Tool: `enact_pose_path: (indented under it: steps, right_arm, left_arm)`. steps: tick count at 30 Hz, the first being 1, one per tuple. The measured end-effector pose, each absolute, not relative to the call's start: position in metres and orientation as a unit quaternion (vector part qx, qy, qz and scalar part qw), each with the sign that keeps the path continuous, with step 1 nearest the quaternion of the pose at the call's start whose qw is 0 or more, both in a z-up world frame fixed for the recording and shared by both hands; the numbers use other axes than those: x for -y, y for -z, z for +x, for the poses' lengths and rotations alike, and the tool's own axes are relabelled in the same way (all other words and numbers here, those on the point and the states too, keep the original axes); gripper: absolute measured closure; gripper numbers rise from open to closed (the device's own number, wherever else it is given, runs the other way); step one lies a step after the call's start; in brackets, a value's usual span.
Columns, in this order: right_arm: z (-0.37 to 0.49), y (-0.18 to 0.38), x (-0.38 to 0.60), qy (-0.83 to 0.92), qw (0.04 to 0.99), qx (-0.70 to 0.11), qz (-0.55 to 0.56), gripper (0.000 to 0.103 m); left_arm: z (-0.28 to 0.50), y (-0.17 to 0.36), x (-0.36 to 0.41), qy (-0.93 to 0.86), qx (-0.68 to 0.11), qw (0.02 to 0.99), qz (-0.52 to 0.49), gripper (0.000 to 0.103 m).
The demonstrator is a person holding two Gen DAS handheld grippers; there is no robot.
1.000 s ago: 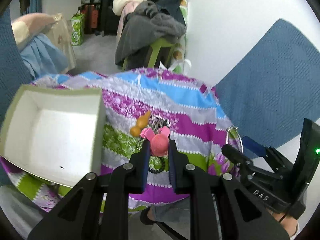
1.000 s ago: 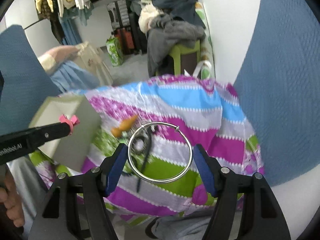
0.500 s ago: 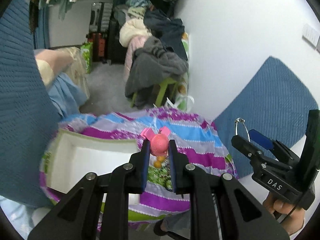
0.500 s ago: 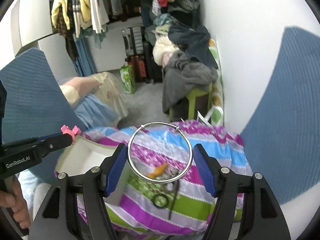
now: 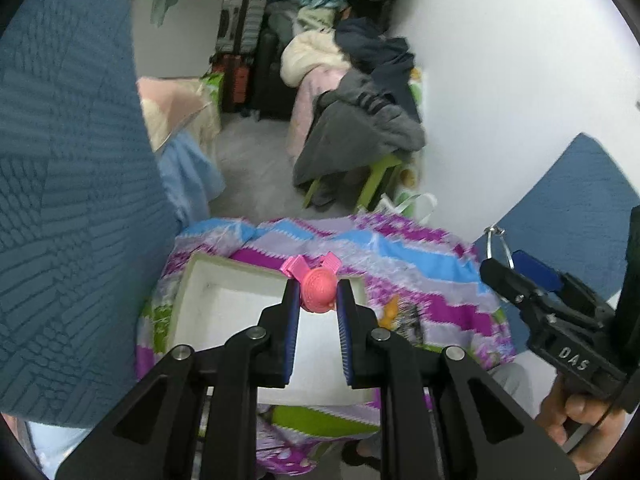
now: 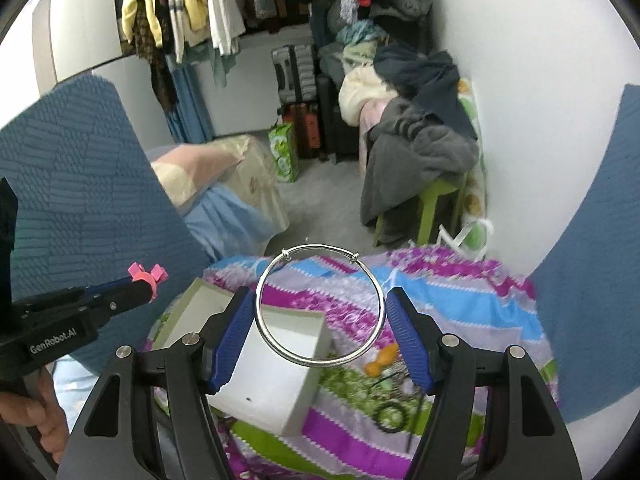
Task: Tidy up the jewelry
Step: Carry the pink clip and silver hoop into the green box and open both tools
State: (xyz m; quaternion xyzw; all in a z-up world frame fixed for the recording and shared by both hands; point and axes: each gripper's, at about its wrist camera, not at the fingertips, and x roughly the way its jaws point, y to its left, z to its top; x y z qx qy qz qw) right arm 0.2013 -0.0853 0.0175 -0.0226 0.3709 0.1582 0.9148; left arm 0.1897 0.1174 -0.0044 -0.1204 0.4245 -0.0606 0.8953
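Above the white box, a pink hair tie is pinched in the narrowly set left gripper. Right of the box, a silver bangle is spanned by the widely spread right gripper. The bangle, touched only at its two sides, could likely be tipped out by a wrist roll. The box's raised walls could be clipped on descent; open room is offered by its bare white floor.
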Motion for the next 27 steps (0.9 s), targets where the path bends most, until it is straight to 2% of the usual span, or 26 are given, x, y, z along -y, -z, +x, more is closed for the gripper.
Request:
enact_pose_path:
  steps: [15, 22, 27]
  right_arm:
    - [0.222, 0.096, 0.019, -0.193, 0.848, -0.49, -0.057, 0.037]
    - [0.225, 0.132, 0.004, -0.207, 0.82, -0.528, -0.076, 0.036]
    - [0.227, 0.144, 0.004, -0.216, 0.804, -0.549, -0.073, 0.036]
  left_arm:
    - [0.207, 0.125, -0.16, 0.048, -0.526, 0.835, -0.156, 0.084]
    - [0.208, 0.152, -0.162, 0.044, -0.552, 0.818, -0.158, 0.084]
    - [0.206, 0.149, -0.161, 0.044, -0.551, 0.819, -0.155, 0.083]
